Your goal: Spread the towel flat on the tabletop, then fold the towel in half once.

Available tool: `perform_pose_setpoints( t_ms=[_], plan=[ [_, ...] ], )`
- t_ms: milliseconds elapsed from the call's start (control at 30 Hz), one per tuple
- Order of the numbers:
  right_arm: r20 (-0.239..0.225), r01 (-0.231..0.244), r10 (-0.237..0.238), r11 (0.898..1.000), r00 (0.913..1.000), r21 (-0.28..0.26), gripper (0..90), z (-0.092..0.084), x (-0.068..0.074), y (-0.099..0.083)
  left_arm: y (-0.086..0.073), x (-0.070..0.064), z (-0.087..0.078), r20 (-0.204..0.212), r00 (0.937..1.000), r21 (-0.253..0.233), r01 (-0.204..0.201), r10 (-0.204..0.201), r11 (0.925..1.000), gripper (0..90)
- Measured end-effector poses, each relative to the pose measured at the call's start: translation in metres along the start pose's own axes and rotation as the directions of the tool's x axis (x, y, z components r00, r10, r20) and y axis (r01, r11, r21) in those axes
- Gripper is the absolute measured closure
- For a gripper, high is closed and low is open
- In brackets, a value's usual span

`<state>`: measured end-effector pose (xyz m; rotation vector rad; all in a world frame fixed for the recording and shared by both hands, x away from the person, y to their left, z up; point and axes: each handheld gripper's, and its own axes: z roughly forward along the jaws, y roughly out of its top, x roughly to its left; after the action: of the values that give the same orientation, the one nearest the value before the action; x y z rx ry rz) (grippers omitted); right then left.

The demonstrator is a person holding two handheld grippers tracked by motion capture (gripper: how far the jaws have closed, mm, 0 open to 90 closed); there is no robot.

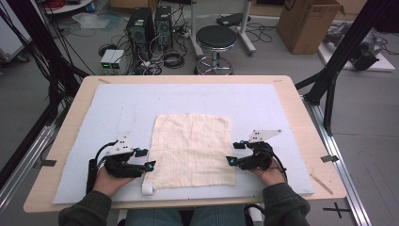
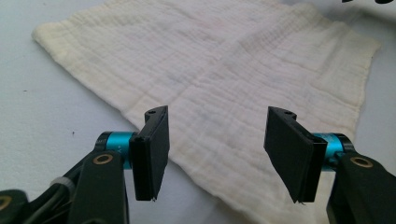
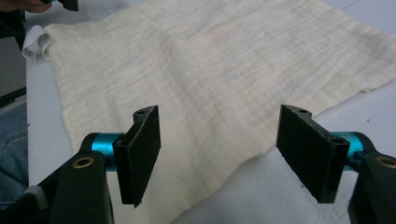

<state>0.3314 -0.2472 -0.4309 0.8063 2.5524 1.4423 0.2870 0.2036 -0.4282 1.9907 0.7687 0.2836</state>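
Wooden tabletop (image 1: pixel 301 108) under a pale blue mat (image 1: pixel 122 103), cluttered lab floor behind, and a cream muslin cloth (image 1: pixel 192 149) lying flat in the middle.

Both hands rest at the cloth's near corners: the left claw (image 1: pixel 143 159) sits at its left edge, the right claw (image 1: pixel 236 153) at its right edge. Each claw's jaws stand wide apart with nothing pinched, the cloth lying flat under them. A small white tag (image 1: pixel 147 189) pokes out at the near left corner.
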Motion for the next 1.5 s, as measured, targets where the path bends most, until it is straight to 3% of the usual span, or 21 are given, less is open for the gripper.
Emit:
perform_pose_setpoints(
  t_ms=[867,1267,1500],
  plan=[
    [0.013,0.013,-0.014,1.000,0.9998,0.020,29.1,0.004,0.000,0.004,0.004,0.003,0.002,-0.013,0.9999,0.011,0.000,0.000,0.9999,39.7],
    [0.022,0.009,-0.010,1.000,0.9997,0.028,28.7,0.008,-0.009,0.011,0.011,0.010,0.006,-0.010,0.9994,0.005,0.034,-0.034,0.9994,39.9],
    [0.026,-0.005,0.004,0.999,0.9997,0.032,28.4,0.008,-0.020,0.018,0.022,0.017,0.006,-0.019,0.9986,0.004,0.050,-0.050,0.9988,38.6]
  ],
)
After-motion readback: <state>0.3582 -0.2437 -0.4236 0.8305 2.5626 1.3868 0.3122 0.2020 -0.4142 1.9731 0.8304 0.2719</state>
